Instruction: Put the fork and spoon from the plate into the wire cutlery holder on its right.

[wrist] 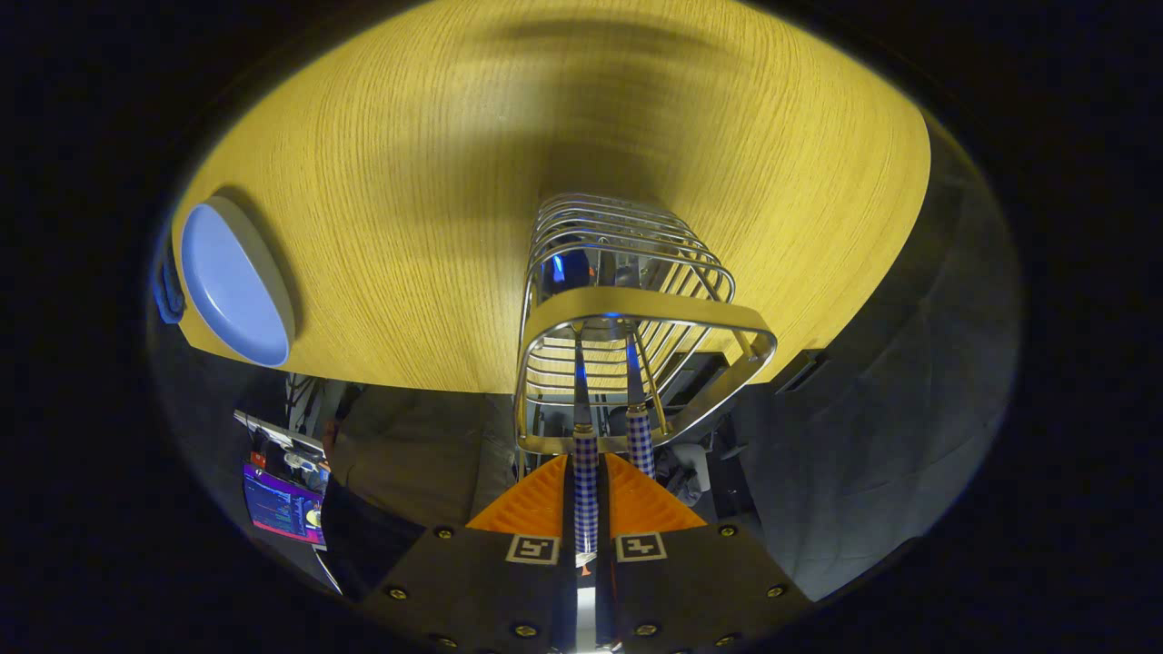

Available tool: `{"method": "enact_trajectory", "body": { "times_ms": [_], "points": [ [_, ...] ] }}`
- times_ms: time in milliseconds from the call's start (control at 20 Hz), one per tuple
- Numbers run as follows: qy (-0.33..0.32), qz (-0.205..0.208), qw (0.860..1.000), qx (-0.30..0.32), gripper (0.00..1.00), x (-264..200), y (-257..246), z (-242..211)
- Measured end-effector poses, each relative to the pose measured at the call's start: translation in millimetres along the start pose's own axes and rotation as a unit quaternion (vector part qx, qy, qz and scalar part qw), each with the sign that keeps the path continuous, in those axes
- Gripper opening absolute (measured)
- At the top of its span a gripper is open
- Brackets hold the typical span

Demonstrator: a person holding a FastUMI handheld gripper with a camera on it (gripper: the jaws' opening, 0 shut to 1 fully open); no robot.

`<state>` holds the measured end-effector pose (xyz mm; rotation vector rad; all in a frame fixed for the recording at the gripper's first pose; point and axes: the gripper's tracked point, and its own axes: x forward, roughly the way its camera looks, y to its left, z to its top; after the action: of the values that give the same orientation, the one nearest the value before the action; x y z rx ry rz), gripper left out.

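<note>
My gripper [586,465] points down over the wire cutlery holder [636,318], which stands on the wooden table [436,163]. Its orange fingers [536,509] are shut on the blue-and-white checked handle of a utensil [586,495]. The metal shaft of that utensil runs down into the holder, and I cannot tell whether it is the fork or the spoon. A second checked handle [640,441] leans inside the holder just to its right. The blue plate [232,286] lies far to the left of the holder, with nothing on it.
The table's near edge runs just under the holder. Below it a person's clothing [409,454] and a lit screen [282,509] show to the left. Grey cloth [890,436] hangs to the right.
</note>
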<state>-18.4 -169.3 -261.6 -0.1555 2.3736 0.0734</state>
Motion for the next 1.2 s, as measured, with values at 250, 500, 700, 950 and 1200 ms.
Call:
{"method": "enact_trajectory", "body": {
  "times_ms": [250,500,700,950,1200],
  "points": [
    [-0.004,-0.008,1.0,-0.007,0.1,-2,-3,0],
    [-0.032,-0.02,0.999,-0.005,0.13,-9,-7,-4],
    [-0.061,-0.031,0.997,-0.018,0.13,-19,-6,-18],
    [-0.132,-0.033,0.99,-0.047,0.26,-29,7,-40],
    [-0.191,-0.005,0.981,-0.034,0.3,-47,15,-48]
  ]
}}
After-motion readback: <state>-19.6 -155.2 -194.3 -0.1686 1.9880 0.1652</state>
